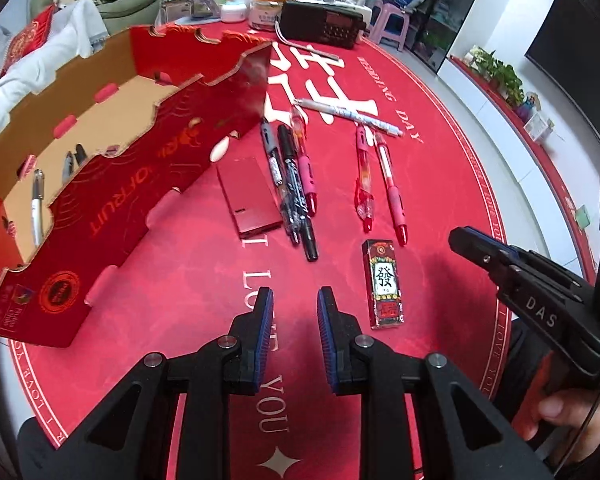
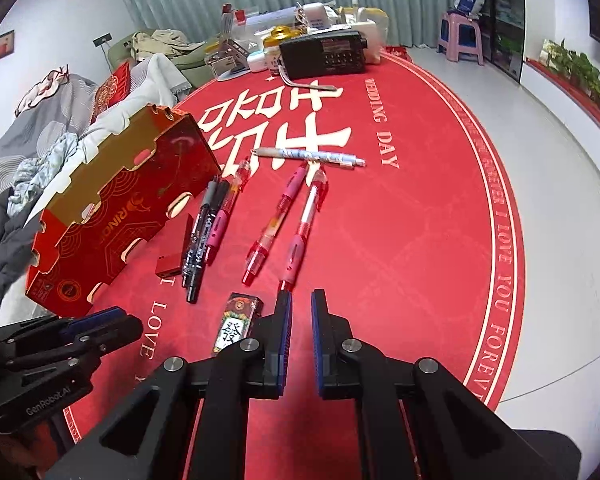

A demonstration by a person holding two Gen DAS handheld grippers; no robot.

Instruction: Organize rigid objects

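A red cardboard box (image 1: pixel 140 184) (image 2: pixel 112 216) stands open at the left, with a silver pen (image 1: pixel 37 204) and other pens inside. Beside it on the red table mat (image 1: pixel 440 184) lie a flat red case (image 1: pixel 248 196), a cluster of black and pink pens (image 1: pixel 296 188), two red-pink pens (image 1: pixel 388 184) (image 2: pixel 300 224), a white patterned pen (image 1: pixel 352 114) (image 2: pixel 312 156) and a small box with a mahjong print (image 1: pixel 384 284) (image 2: pixel 236 324). My left gripper (image 1: pixel 295 292) hovers slightly open and empty, left of that small box. My right gripper (image 2: pixel 302 294) (image 1: pixel 460 238) is shut and empty, near the pink pen's tip.
A black radio (image 1: pixel 324 24) (image 2: pixel 324 54), jars and clutter crowd the table's far edge. A sofa with clothes (image 2: pixel 40 140) lies behind the box. A pink stool (image 2: pixel 460 36) and a plant shelf (image 1: pixel 500 76) stand off to the right, across grey floor.
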